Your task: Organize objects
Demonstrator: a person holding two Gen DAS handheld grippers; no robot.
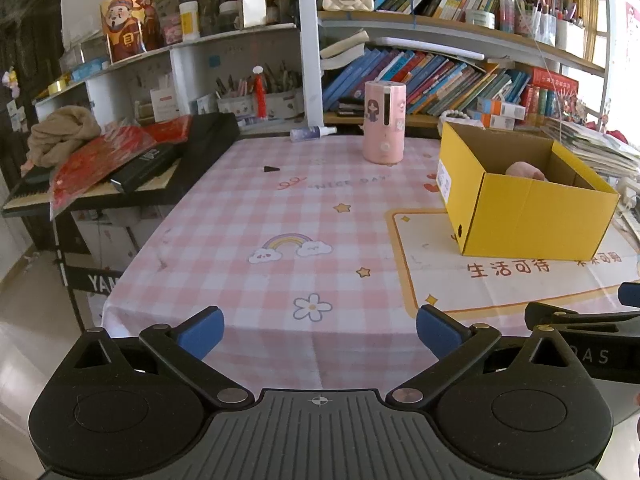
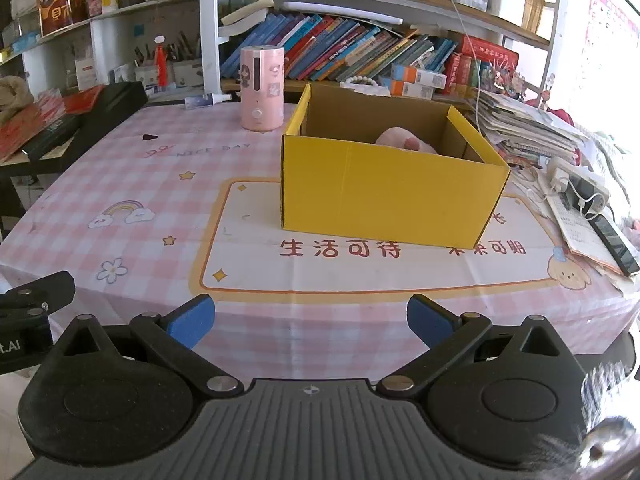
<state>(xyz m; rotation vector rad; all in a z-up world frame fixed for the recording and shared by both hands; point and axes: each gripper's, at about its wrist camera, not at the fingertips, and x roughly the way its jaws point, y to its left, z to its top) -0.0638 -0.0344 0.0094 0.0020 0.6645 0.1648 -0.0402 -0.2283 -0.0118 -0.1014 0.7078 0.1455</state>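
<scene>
On the tabletop point(image 2: 120, 168), covered with a pink checked cloth, stands a yellow box point(image 2: 390, 196) with its top open. Inside the box lies a pink soft thing point(image 2: 404, 141), near the far right corner; only its top shows over the wall. A pink canister point(image 2: 262, 87) stands upright behind the box, just beside its far left corner, not touching it. A small spray bottle point(image 2: 206, 100) lies on its side at the far edge, left of the canister. A small black piece point(image 2: 150, 136) lies alone on the cloth, well apart from the box.

The left tongs point(image 1: 319, 330) are spread wide and hold nothing, over the near edge. The right tongs point(image 2: 310, 322) are also wide and hold nothing, facing the box.
</scene>
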